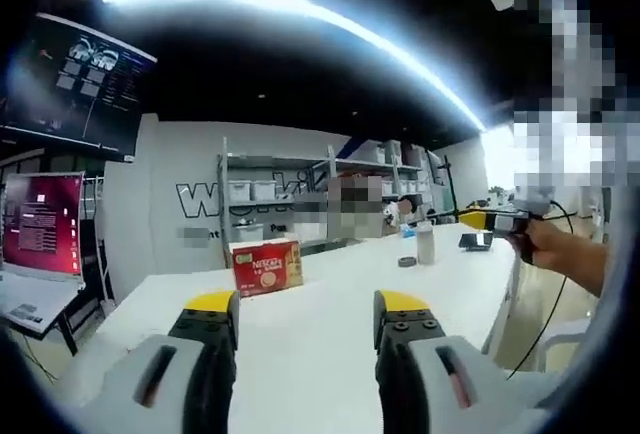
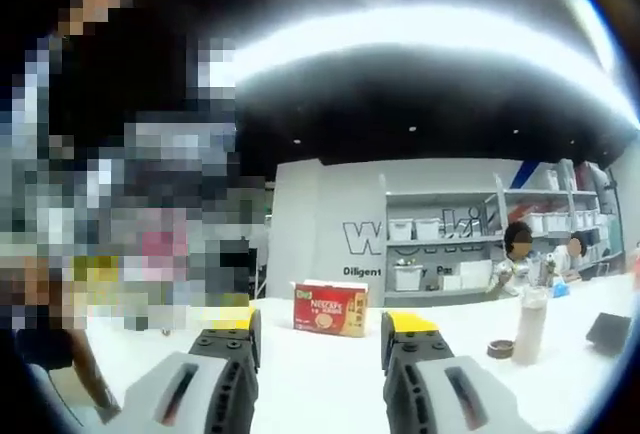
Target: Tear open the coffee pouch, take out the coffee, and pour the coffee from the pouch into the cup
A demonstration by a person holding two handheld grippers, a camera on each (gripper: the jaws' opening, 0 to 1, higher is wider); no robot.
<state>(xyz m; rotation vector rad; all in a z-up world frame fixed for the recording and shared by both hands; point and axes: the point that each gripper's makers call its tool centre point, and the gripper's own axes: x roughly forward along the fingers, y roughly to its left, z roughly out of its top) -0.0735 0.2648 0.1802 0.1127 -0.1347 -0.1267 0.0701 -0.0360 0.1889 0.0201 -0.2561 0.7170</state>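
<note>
Both grippers (image 1: 305, 329) (image 2: 320, 344), jaws spread and empty, face the far red coffee box (image 1: 267, 267) (image 2: 331, 309), probably light, stiff cardboard; grip its sides.

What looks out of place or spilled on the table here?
Nothing stands out. The red coffee box stands upright on the white table, unopened as far as shows; the bottle is upright too. No spill. Both grippers are open, empty.

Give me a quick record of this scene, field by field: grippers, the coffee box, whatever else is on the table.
left gripper: open, holding nothing, above the table
right gripper: open, holding nothing
coffee box: red, upright on the white table, ahead of both grippers, untouched
cup: tall, pale, standing to the right of the box
small round item: beside the cup, too small to identify
</note>
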